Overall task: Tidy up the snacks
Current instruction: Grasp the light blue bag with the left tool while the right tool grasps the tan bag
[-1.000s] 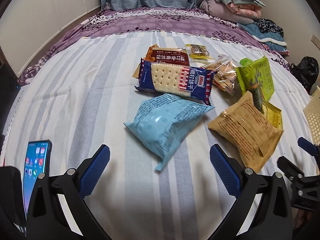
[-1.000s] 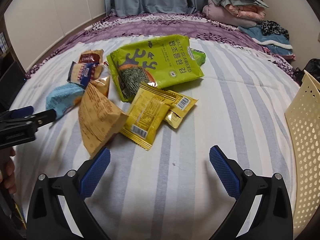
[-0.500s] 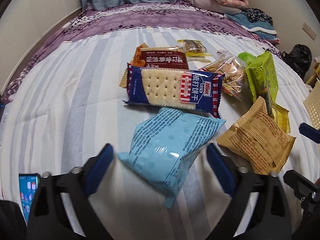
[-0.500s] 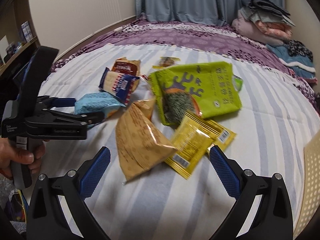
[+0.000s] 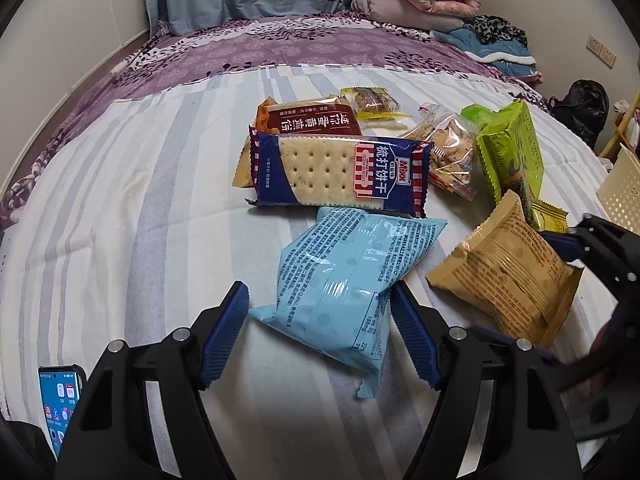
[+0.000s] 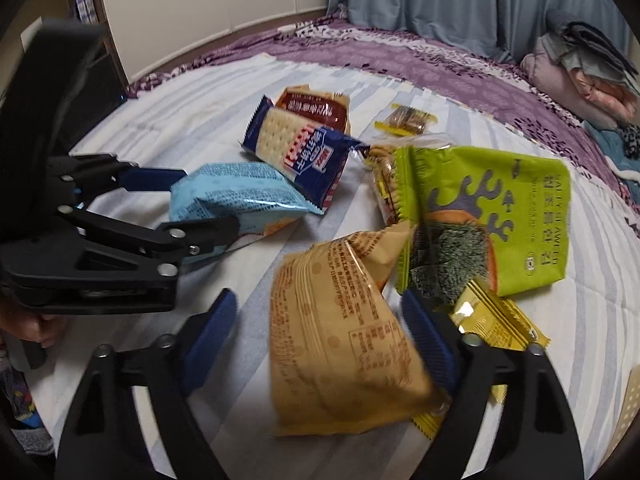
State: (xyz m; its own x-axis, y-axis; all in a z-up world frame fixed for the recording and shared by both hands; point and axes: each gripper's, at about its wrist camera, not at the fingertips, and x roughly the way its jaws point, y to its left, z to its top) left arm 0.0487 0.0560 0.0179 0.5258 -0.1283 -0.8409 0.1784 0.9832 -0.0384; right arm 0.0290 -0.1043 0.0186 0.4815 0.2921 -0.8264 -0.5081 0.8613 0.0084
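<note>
Both claws have just been closing, each around a snack bag on the striped bed sheet point(image 5: 132, 216). Left claw point(image 5: 318, 338) straddles the near end of the blue bag point(image 5: 348, 276); its right pad touches the bag's edge, while the left pad stands just clear, so nothing is pinched yet. Right claw point(image 6: 320, 338) straddles the tan bag point(image 6: 340, 344); its right pad touches the bag, the left pad stands apart.

To grip well, each claw should probably centre over the bag's bulk rather than its crimped end, then squeeze gently, since puffy bags can slip or crush. Lifting straight up would avoid dragging neighbours.

Readable writing: the navy cracker pack point(image 5: 340, 172), just beyond the blue bag, shows "Mixx" and Chinese characters beside a pictured cracker. A brown pack point(image 5: 312, 120) behind it carries Chinese text. On the right, the green bag point(image 6: 492, 216) reads "SALTY SEAWEED" with Korean lettering. Fine print on the blue and tan bags is too small to read. A cream perforated basket point(image 5: 620, 192) sits at far right.
</note>
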